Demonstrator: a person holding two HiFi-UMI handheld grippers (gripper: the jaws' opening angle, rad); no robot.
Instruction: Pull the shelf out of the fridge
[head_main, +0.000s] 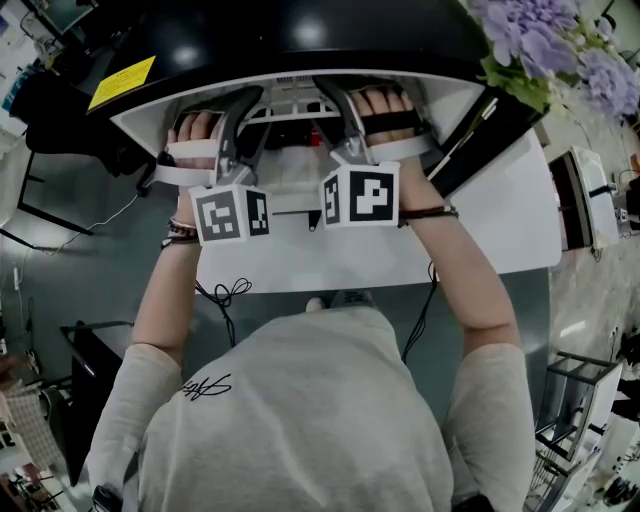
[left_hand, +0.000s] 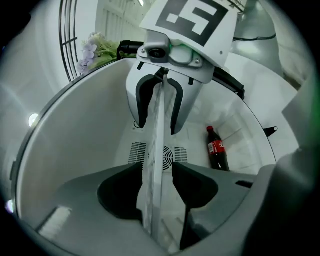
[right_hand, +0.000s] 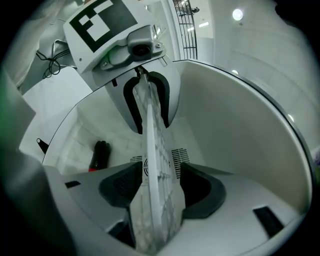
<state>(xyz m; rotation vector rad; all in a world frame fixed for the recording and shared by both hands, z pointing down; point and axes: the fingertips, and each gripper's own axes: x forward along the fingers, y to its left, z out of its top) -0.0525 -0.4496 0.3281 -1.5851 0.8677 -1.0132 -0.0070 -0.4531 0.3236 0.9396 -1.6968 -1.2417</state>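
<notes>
Left gripper (left_hand: 156, 172) and right gripper (right_hand: 157, 172) straddle the front edge of the shelf (left_hand: 157, 135) in the fridge (left_hand: 75, 150), all 4 jaws apart, nothing clamped. Best to close both evenly, then pull level.

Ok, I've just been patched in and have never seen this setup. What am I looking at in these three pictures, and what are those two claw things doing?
There is no robot arm here: a person holds a two-jaw gripper in each hand. The head view looks down from the person's head as both grippers reach into a white-walled fridge. The patterned cubes are part of the grippers. The other two pictures come from cameras riding on the grippers, each looking along its own jaws. Both grippers straddle the fridge shelf, which you see edge-on. The right gripper is open, with its jaws on either side of the shelf and not pressing on it. The left gripper sits close around the shelf, but I can't tell whether it is pinching it. A cola bottle is inside the fridge, beyond the shelf.
</notes>
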